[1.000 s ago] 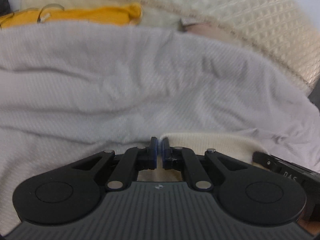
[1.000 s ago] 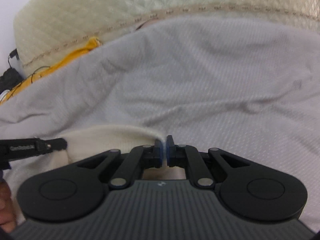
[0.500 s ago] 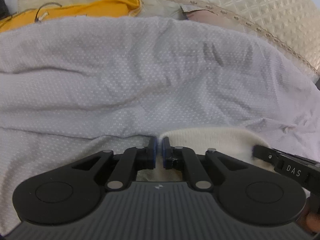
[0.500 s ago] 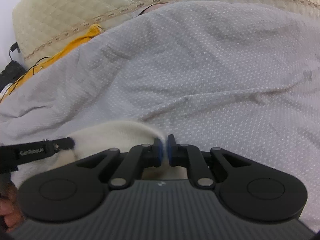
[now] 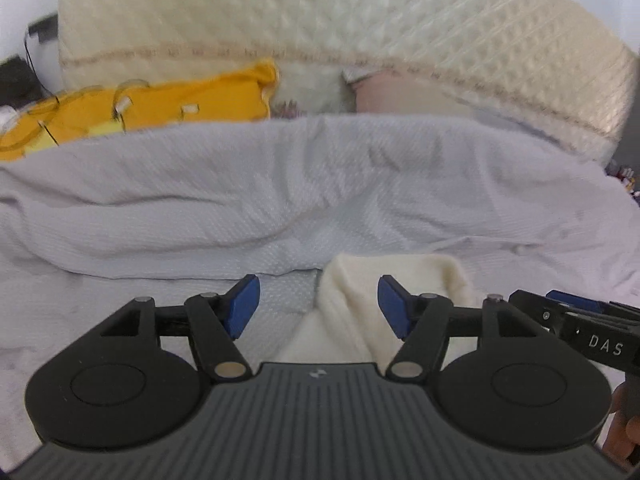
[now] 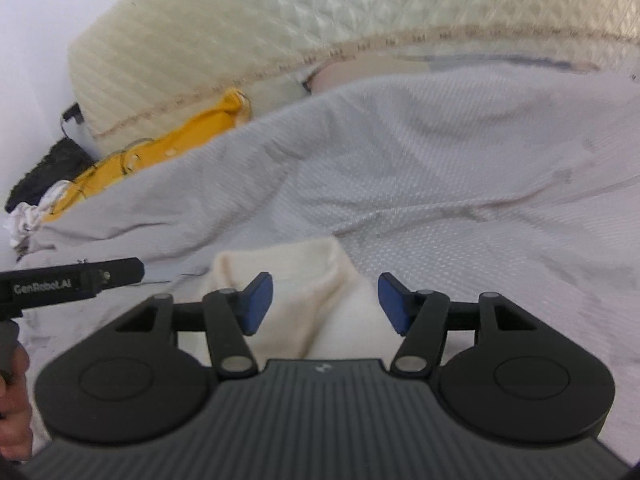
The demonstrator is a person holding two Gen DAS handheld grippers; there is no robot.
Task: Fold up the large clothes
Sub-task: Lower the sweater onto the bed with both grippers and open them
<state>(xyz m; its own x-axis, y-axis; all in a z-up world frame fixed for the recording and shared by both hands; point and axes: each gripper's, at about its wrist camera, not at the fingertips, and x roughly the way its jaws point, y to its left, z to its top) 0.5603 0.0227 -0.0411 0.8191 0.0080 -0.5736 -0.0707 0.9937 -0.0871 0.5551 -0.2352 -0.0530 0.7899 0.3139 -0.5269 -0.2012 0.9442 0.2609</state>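
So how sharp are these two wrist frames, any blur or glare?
Left wrist view: quilted headboard and yellow garment smeared by motion blur; gripper body crisp. Right wrist view: milder blur, grey bedspread weave readable. Both: soft even light, no glare, fisheye bending.

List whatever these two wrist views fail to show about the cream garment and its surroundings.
- Cream garment: its near part is hidden under the left gripper body in the left wrist view; likewise under the right gripper. What garment it is cannot be told.
- Yellow cloth: blurred, its lower part behind the grey sheet.
- Dark object: too blurred to identify, right wrist view.
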